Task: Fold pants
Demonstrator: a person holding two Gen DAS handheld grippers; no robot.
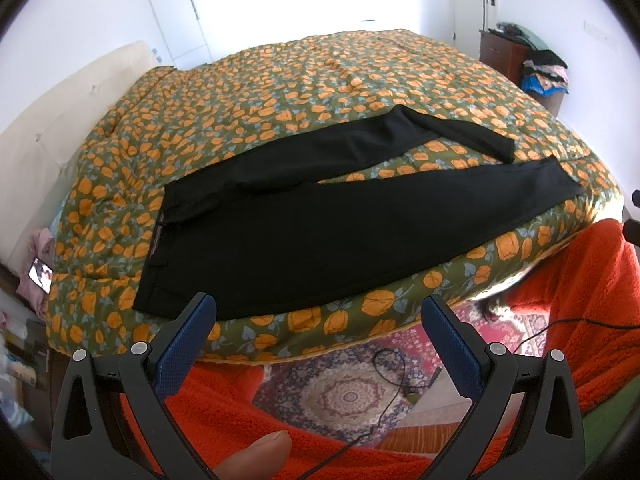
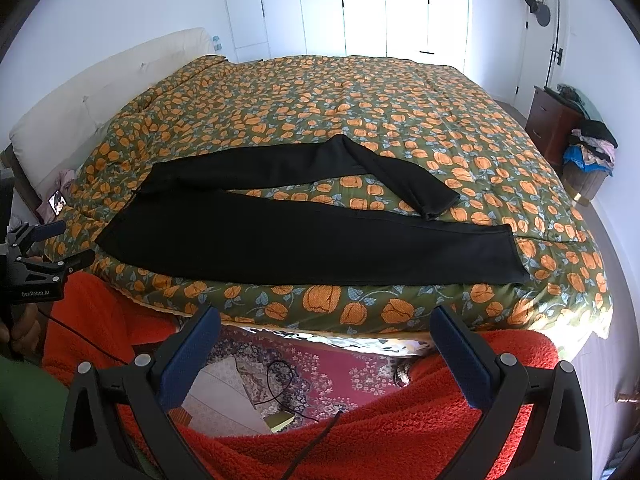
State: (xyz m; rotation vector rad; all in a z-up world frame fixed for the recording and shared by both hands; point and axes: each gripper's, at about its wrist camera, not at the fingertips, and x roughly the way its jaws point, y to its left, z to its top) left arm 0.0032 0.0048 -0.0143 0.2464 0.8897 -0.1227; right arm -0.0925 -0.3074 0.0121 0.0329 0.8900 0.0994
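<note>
The left claw (image 1: 318, 314) hangs with its blue-padded fingers spread wide apart and nothing between them, just short of the near edge of the bed; a thumb (image 1: 256, 456) shows at its base. In the right wrist view this same claw appears at the far left, gripped in a hand (image 2: 22, 330). On the green quilt printed with orange flowers (image 2: 360, 120) lie the black pants (image 2: 304, 240), spread flat near the bed's front edge: the waistband sits to the left, the near leg runs straight to the right, and the far leg runs right as well, then bends back toward the near one at its lower end. Below the bed's edge are the person's fuzzy red-orange sleeves (image 2: 400, 428) and a patterned pink and purple rug (image 1: 352, 396) with a thin black cable (image 1: 384, 400) across it. The right claw (image 2: 326, 320) also hovers before the bed's edge, fingers parted and empty.
</note>
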